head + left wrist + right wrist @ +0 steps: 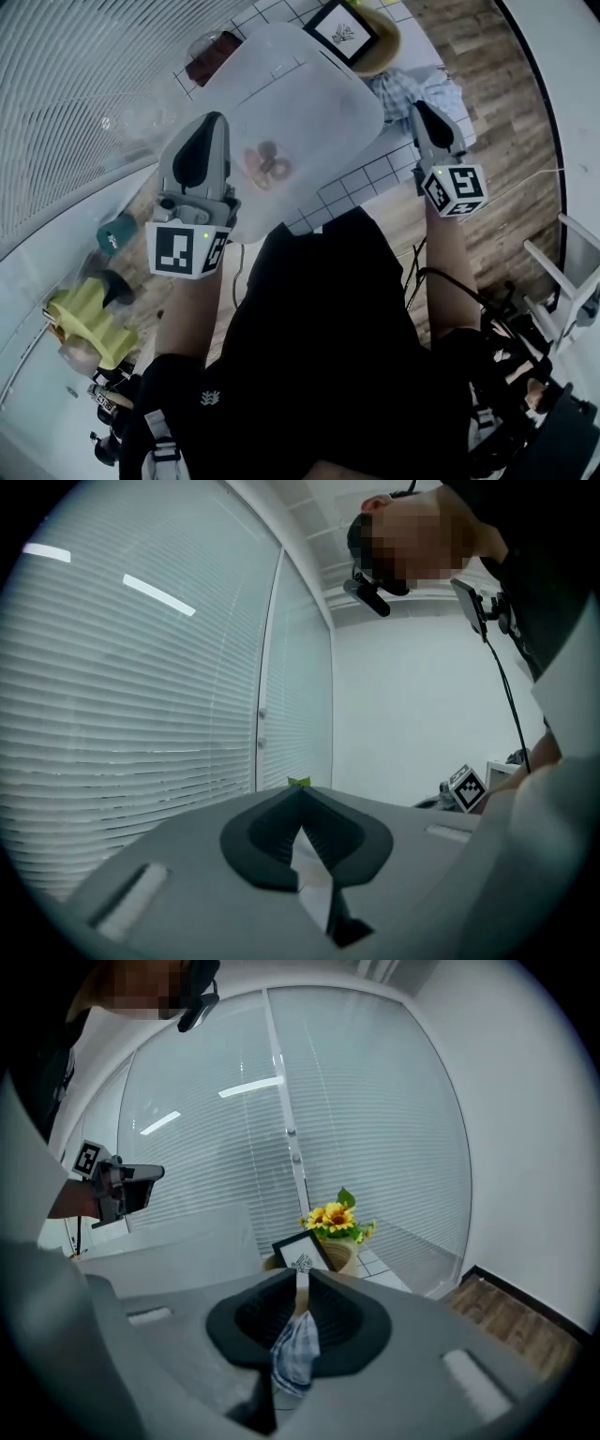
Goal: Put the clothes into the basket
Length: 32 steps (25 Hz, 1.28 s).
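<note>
Left gripper (302,799): your jaws are almost closed and pinch a thin white strip (314,874); you cannot tell whether it is cloth or basket rim.
Right gripper (300,1279): your jaws are all but together, clamped on the blue-checked cloth (295,1354).
Basket (300,103): translucent white, between your two grippers, over the tiled table (370,173), with a pinkish item (267,164) inside.

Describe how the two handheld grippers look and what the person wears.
Both the left gripper and right gripper have light grey bodies with a dark, teardrop-shaped claw. Each carries a white cube with black square markers and a green light: left cube, right cube. The person wears a black short-sleeved top with a small white logo.
</note>
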Available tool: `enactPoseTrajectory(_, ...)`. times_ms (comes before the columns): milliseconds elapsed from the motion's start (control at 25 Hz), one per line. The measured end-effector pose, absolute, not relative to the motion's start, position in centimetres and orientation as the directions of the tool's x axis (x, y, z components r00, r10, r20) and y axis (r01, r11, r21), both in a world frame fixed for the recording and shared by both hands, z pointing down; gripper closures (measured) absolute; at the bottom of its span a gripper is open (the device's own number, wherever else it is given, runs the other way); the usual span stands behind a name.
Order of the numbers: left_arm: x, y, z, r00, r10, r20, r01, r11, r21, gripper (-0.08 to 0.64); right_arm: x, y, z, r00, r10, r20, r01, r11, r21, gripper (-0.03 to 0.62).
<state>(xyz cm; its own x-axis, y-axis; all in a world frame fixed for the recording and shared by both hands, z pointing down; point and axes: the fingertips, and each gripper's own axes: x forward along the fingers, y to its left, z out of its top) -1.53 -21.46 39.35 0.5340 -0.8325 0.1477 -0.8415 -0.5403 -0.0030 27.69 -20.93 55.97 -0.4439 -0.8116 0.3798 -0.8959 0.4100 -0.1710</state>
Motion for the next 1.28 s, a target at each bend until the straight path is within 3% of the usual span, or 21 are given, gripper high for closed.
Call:
enactPoseTrajectory(160, -1.4, -22.1, 40.2, 0.540, -0.826, 0.163, -0.836, -0.548, -0.007, 0.552, 27.5, -21.6, 57.9, -0.434, -0.804, 0.405, -0.899, 0.412, -0.147, 0.496)
enactPoseTrajectory(600, -1.9, -23.1, 42.2, 0.526, -0.822, 0.218, -0.842, -0.539, -0.005, 0.552, 29.3, -23.5, 63.3, -0.308, -0.801, 0.514, -0.947, 0.309, -0.086, 0.150)
enactPoseTrajectory(800, -2.1, -23.6, 42.5, 0.521, -0.823, 0.225, -0.844, -0.536, -0.006, 0.552, 29.3, -23.3, 66.6, -0.312, -0.723, 0.616, -0.944, 0.308, -0.118, 0.132)
enactPoseTrajectory(1280, -2.5, -24.8, 42.2, 0.513, -0.826, 0.233, -0.850, -0.527, 0.005, 0.552, 29.7, -23.8, 69.1, -0.303, -0.679, 0.669, -0.951, 0.262, -0.165, 0.155)
